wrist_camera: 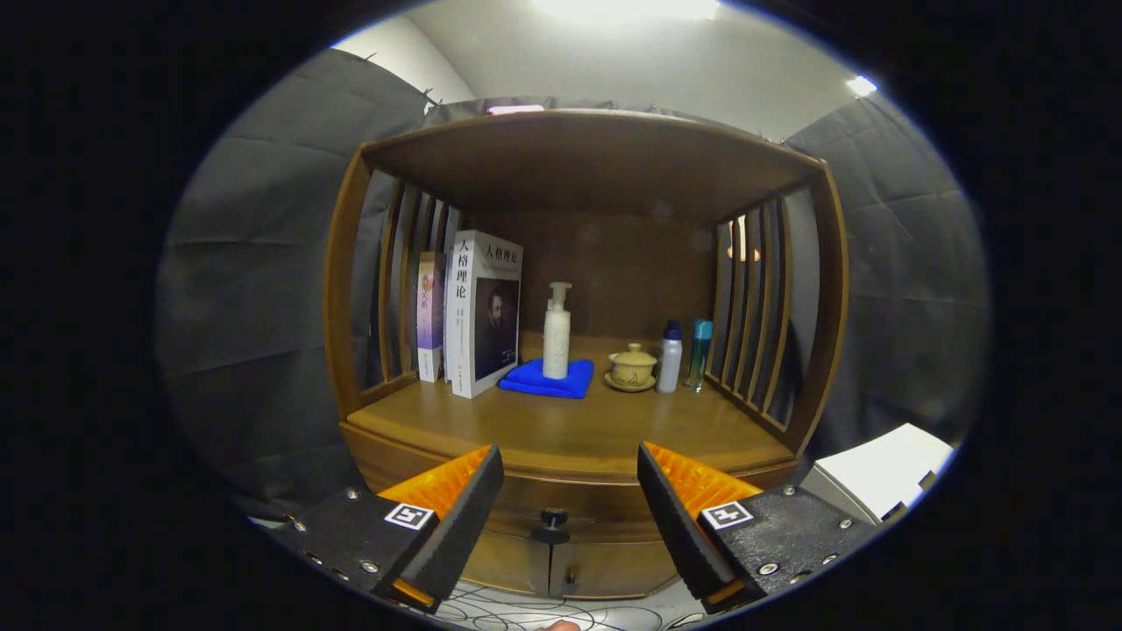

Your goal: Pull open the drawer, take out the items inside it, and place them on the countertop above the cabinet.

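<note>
A wooden cabinet stands ahead of me, with its countertop (561, 429) under a slatted shelf frame. Below the countertop runs the drawer front (570, 495), shut, with a small dark knob (553, 519) at its middle. My gripper (570, 469) is open, its two fingers spread wide, one to each side of the knob and a short way in front of the drawer. Nothing is between the fingers. What lies inside the drawer is hidden.
On the countertop stand two books (478, 311), a white pump bottle (557, 333) on a folded blue cloth (548, 379), a lidded tea cup (632, 366) and two small bottles (684, 355). Two cabinet doors (561, 565) sit below the drawer. A white box (881, 473) is at the right.
</note>
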Motion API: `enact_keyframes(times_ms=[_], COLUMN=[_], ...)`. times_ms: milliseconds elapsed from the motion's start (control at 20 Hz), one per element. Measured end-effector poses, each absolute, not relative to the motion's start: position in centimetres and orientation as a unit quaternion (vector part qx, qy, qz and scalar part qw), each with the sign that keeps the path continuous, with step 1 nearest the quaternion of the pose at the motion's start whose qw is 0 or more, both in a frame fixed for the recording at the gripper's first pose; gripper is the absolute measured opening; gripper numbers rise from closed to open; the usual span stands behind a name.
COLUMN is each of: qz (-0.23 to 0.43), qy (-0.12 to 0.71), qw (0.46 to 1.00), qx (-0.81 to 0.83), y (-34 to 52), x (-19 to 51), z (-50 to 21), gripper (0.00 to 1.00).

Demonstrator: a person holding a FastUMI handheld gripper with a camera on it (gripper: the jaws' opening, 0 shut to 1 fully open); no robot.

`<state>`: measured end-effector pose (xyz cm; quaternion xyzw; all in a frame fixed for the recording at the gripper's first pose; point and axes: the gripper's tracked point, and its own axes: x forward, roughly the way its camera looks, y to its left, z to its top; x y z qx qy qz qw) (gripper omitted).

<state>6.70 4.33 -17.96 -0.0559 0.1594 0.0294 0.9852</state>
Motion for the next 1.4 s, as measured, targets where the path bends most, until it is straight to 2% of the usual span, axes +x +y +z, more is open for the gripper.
enact_keyframes(times_ms=[1000,1100,1300,1400], qz=[-0.001,-0.002,-0.007,-0.010], qy=[0.198,0.209,0.222,0.223], qw=[0.979,0.977,0.974,0.974], qx=[-0.052,-0.052,-0.039,-0.041], y=[5.1,5.0,4.5,4.1], x=[8.6,8.5,8.5,8.7], z=[-30.9,-32.2,-33.8,-34.0], gripper=[0.93,0.89,0.72,0.56])
